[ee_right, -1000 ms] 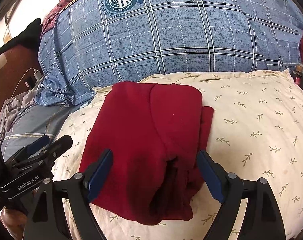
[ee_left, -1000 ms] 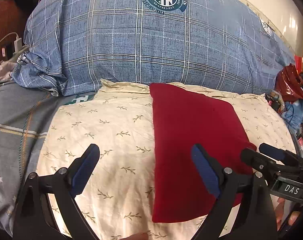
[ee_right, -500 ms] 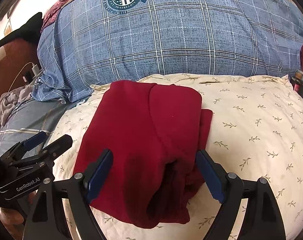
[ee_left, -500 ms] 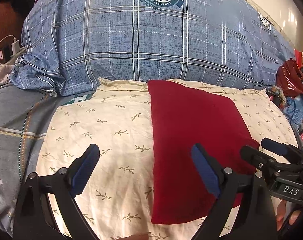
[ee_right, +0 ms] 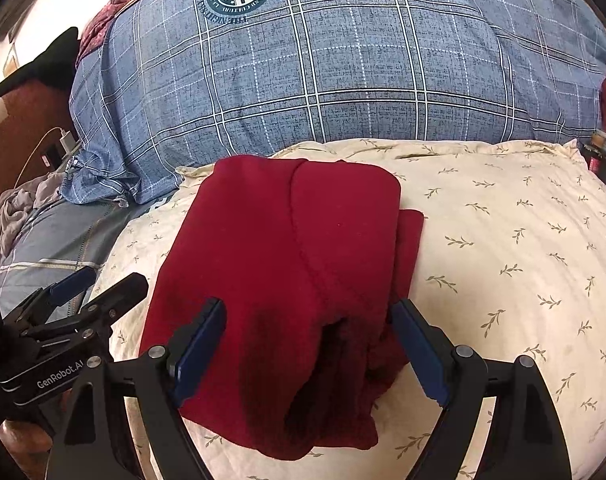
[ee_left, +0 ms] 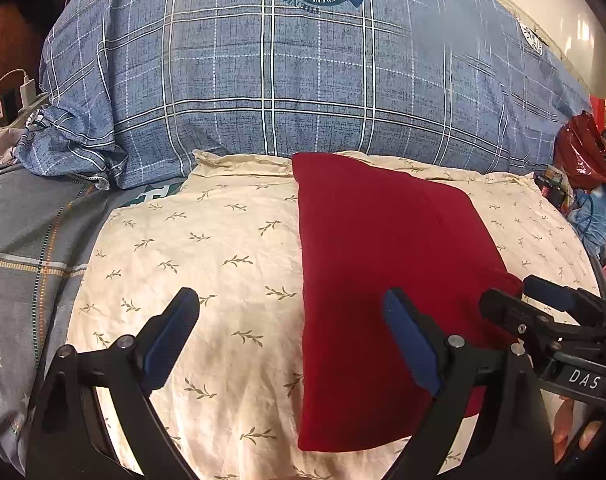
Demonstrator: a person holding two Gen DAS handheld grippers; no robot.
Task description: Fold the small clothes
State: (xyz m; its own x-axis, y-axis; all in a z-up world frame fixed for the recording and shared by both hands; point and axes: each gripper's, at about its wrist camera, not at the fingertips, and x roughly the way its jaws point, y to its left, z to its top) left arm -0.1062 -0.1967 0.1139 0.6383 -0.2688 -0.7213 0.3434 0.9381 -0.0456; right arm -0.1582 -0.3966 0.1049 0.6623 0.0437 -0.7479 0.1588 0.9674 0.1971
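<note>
**Red garment folded on the cream pillow, both tools spread wide**

Left wrist view first: the left hand-held gripper (ee_left: 291, 332) hangs with its blue-padded fingers wide apart and nothing between them, low over the cream leaf-print pillow (ee_left: 207, 264). Its right finger sits over the near left part of the folded red garment (ee_left: 383, 264), which lies flat on the pillow's right half, far edge close to the blue plaid duvet (ee_left: 303, 92).

Over to the right wrist view, and the right hand-held gripper (ee_right: 309, 344) is also spread wide, gripping nothing, its fingers straddling the near end of the garment. From here the folds show: an upper layer with a rounded far corner, a lower layer peeking out along the right edge, and a rumpled, darker opening at the near end.
</note>
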